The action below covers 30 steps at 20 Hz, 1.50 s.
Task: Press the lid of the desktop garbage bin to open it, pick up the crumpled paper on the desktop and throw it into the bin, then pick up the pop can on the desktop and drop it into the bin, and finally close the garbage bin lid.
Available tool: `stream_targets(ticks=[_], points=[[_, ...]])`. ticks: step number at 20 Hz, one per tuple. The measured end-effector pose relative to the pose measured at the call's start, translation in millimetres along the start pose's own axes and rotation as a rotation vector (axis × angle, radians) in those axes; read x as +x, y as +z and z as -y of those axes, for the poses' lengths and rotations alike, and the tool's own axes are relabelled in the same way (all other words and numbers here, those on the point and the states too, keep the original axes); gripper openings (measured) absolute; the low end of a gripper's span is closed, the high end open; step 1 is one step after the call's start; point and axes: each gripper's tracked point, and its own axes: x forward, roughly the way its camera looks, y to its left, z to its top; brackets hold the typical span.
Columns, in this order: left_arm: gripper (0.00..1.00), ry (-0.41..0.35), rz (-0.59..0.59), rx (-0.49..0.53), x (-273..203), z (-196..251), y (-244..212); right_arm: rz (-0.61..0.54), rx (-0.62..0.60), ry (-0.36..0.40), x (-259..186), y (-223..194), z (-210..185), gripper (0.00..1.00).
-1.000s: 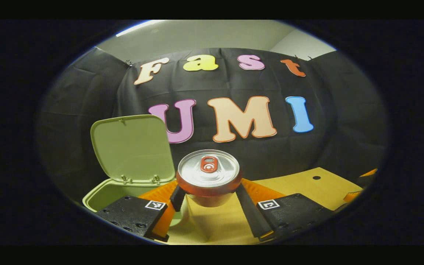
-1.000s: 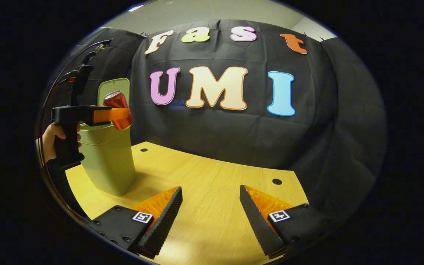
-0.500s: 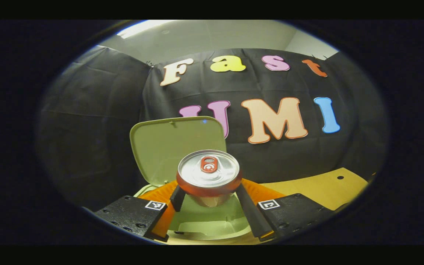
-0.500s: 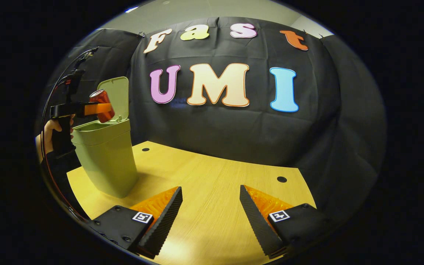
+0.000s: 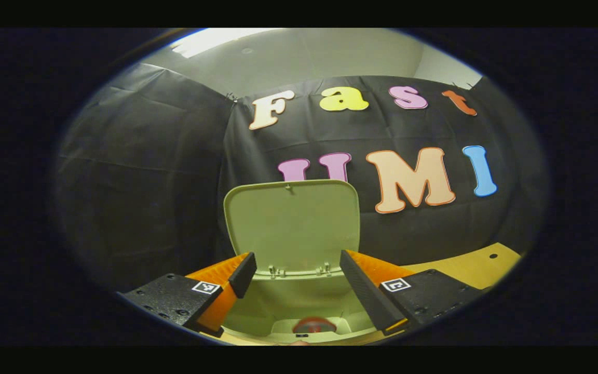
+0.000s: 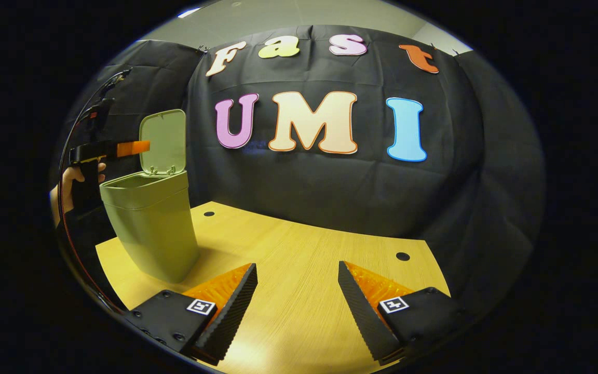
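The green bin (image 6: 149, 223) stands at the table's left end with its lid (image 5: 291, 224) upright and open. My left gripper (image 5: 295, 264) hangs open just above the bin's mouth, nothing between its fingers. The red pop can (image 5: 313, 325) lies down inside the bin, only its top edge visible. In the right gripper view that left gripper (image 6: 132, 148) is seen held by a hand over the bin's rim. My right gripper (image 6: 298, 278) is open low over the wooden table (image 6: 299, 259), well to the right of the bin. The crumpled paper is hidden from me.
Black cloth walls close in the booth behind and to the sides. The table has small round holes (image 6: 403, 256) near its back edge. A cable (image 6: 78, 127) rises from the left gripper's handle.
The left gripper moved over the bin's mouth, opened, and the pop can dropped from its fingers into the bin. The right gripper stayed open in about the same place.
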Motion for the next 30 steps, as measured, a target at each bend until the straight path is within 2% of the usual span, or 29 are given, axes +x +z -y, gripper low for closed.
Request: stream_targets(ticks=[1, 3, 4, 7, 8, 12, 13, 15, 16, 17, 18, 19, 24, 26, 28, 29, 30], points=[[0.96, -0.001, 0.013, 0.01, 0, -1, 7, 0.002, 0.004, -0.001, 0, 1, -1, 0.99], [0.99, 0.002, 0.043, 0.026, 5, -6, 20, 0.007, 0.017, -0.004, 0, 3, -5, 0.99], [0.95, -0.002, 0.054, 0.026, 6, -6, 26, 0.012, 0.02, -0.007, -2, 4, -6, 0.99], [0.95, -0.022, 0.09, -0.006, 15, -7, 51, 0.02, 0.021, -0.024, -3, 5, -7, 0.99], [0.99, -0.026, 0.1, -0.012, 19, -8, 58, 0.019, 0.023, -0.031, -3, 4, -8, 0.99], [0.99, -0.036, 0.16, -0.013, 34, -16, 93, 0.014, 0.048, -0.061, -6, -1, -9, 0.99], [0.95, -0.038, 0.175, -0.011, 39, -18, 101, 0.013, 0.051, -0.07, -8, -2, -9, 0.99], [0.99, -0.043, 0.19, -0.017, 51, -23, 115, 0.012, 0.055, -0.087, -10, -4, -8, 0.99], [0.99, -0.045, 0.187, -0.023, 59, -25, 118, 0.011, 0.059, -0.096, -12, -4, -8, 0.99], [0.94, -0.04, 0.18, -0.028, 66, -28, 121, 0.011, 0.064, -0.104, -13, -4, -8, 0.99], [0.94, -0.033, 0.174, -0.031, 73, -33, 122, 0.01, 0.068, -0.11, -13, -5, -7, 0.99], [0.99, -0.027, 0.168, -0.037, 81, -37, 124, 0.009, 0.072, -0.118, -15, -6, -7, 0.99], [0.99, -0.091, 0.058, -0.069, 112, -26, 103, -0.009, 0.088, -0.142, -19, -16, -5, 0.99], [0.95, -0.106, 0.008, -0.064, 115, -23, 93, -0.014, 0.087, -0.142, -18, -17, -5, 0.99], [0.99, -0.116, 0.018, -0.066, 112, -22, 97, -0.014, 0.083, -0.139, -17, -16, -5, 0.99], [0.95, -0.121, 0.007, -0.065, 109, -20, 97, -0.014, 0.082, -0.135, -17, -16, -4, 0.99], [0.98, -0.121, -0.005, -0.062, 106, -19, 94, -0.016, 0.083, -0.13, -15, -16, -4, 0.99]])
